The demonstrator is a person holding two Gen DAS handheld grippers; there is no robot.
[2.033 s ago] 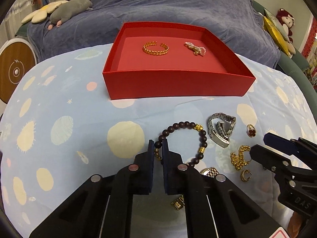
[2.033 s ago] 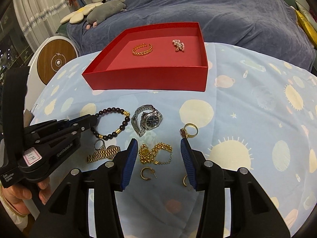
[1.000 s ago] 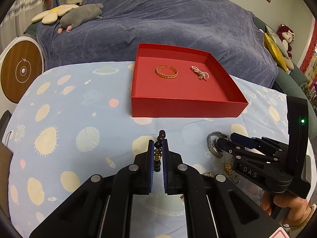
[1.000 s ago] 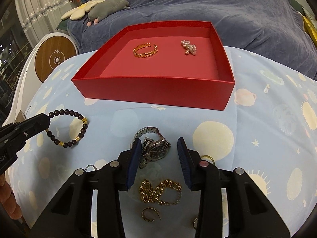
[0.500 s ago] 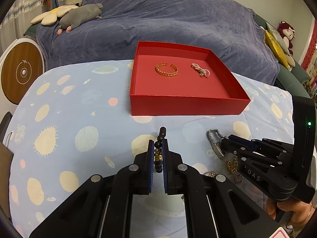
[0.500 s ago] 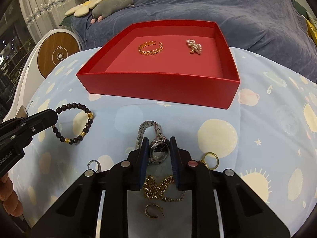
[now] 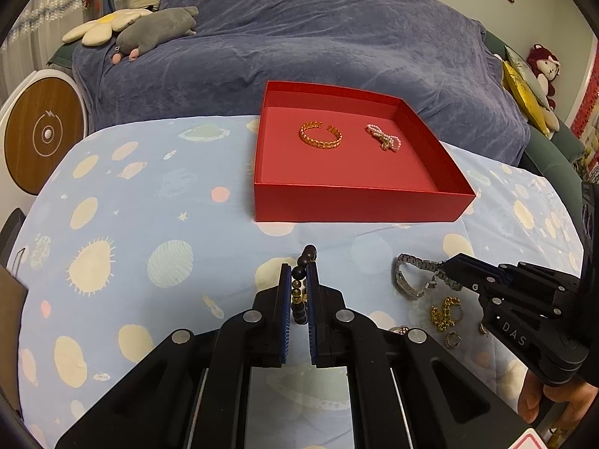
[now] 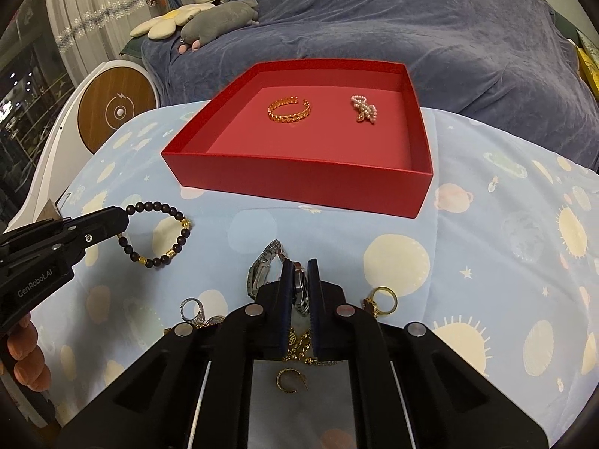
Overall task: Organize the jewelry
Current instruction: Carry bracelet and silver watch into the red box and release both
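Where tablecloth [image 7: 149, 224] ends, blue sofa [image 7: 318, 37] (plush-strewn).

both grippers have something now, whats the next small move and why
Probably carry the left gripper forward over the red box and lower the bead bracelet onto its bare near floor. The bracelet is already pinched and hanging clear of the cloth, while the right gripper has only just clamped the watch, whose band still trails low.

Bangle [image 8: 288, 110] left of pearl piece [image 8: 364, 109] in box [image 8: 299, 181].

L claw [image 7: 299, 280] clamped; R claw [image 8: 299, 280] clamped; both angled down.
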